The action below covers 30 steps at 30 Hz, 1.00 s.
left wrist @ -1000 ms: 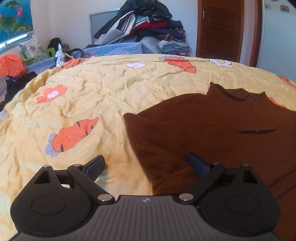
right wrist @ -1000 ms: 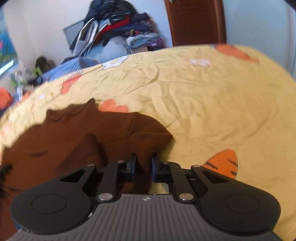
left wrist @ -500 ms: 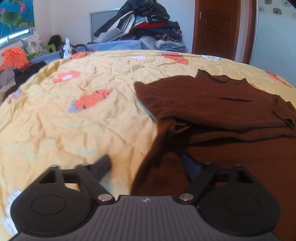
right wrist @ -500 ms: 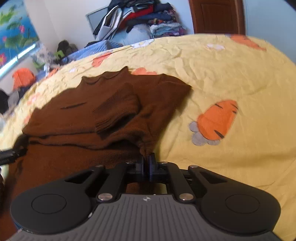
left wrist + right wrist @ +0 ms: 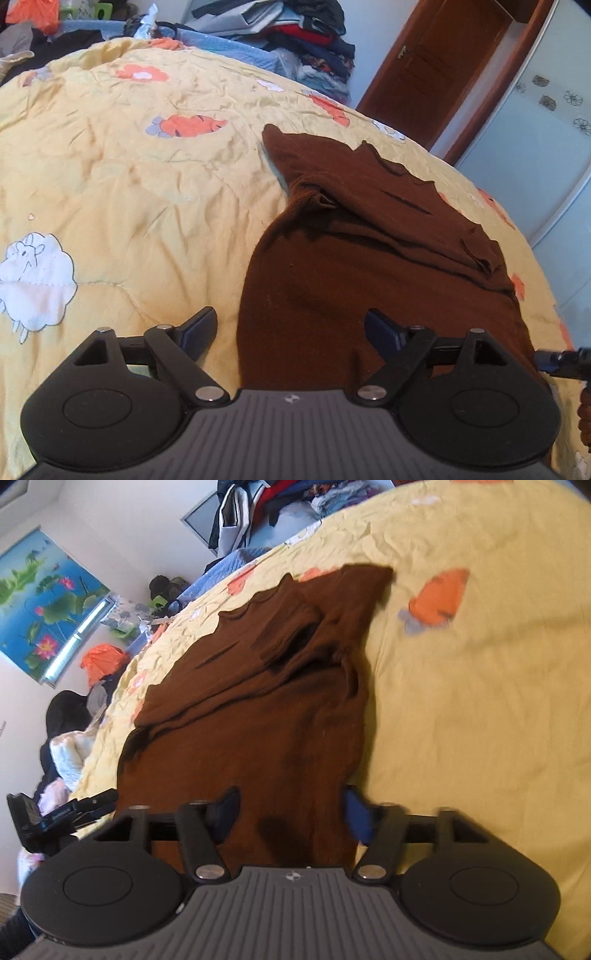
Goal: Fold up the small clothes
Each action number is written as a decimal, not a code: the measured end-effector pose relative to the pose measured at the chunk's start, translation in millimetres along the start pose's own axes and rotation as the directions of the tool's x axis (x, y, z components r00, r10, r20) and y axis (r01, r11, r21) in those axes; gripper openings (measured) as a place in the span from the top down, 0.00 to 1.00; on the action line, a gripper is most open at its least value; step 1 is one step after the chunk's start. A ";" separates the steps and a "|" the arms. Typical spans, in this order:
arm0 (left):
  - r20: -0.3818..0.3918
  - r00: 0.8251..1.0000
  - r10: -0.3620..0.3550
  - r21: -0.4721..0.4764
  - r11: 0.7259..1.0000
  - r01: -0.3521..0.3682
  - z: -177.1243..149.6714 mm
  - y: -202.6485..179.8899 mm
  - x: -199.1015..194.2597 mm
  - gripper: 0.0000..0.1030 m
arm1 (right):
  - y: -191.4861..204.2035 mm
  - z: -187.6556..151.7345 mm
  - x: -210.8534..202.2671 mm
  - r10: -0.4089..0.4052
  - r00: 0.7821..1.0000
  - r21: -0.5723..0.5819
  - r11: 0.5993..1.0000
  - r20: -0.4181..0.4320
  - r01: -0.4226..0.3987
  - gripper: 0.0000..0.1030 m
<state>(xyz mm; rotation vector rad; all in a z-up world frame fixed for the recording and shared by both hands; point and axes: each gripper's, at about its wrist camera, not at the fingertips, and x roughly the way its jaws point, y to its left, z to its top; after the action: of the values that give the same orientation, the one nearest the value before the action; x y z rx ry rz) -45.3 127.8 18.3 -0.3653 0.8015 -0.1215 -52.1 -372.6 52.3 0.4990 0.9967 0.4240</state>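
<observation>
- Yellow quilt [image 5: 122, 177], printed with carrots and a sheep, covers the bed; beyond it we see a clothes pile [image 5: 295, 29] and a wooden door [image 5: 436, 62].
- On the quilt lies the brown sweater [image 5: 351, 266], partly folded, its sleeves laid across the body.
- Our left gripper [image 5: 290, 326] stands wide open over the sweater's near left edge, holding nothing.
- Our right gripper [image 5: 290, 812] is likewise spread open, empty, over the sweater's near right edge.
</observation>
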 end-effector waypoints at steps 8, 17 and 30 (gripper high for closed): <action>-0.046 0.996 0.072 0.073 0.995 -0.069 7.4 14.3 -3.3 0.90 | -33.3 -4.4 -24.1 -0.054 0.996 0.084 0.995 0.067 0.048 0.90; -0.060 0.981 -0.186 -0.213 0.962 0.170 -28.3 33.7 -37.7 0.20 | -21.8 -39.4 -35.1 0.107 0.994 0.161 0.982 -0.013 -0.103 0.50; -0.115 0.992 -0.060 -0.087 0.995 0.050 -30.2 25.0 -37.6 0.95 | -42.3 -50.0 -45.4 0.075 0.997 0.158 0.985 0.007 -0.075 0.92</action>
<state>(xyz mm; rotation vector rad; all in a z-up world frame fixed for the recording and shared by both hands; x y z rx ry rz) -93.8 152.0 15.4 -0.4630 0.9153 -0.1624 -112.8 -421.9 36.4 0.6815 1.0177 0.4131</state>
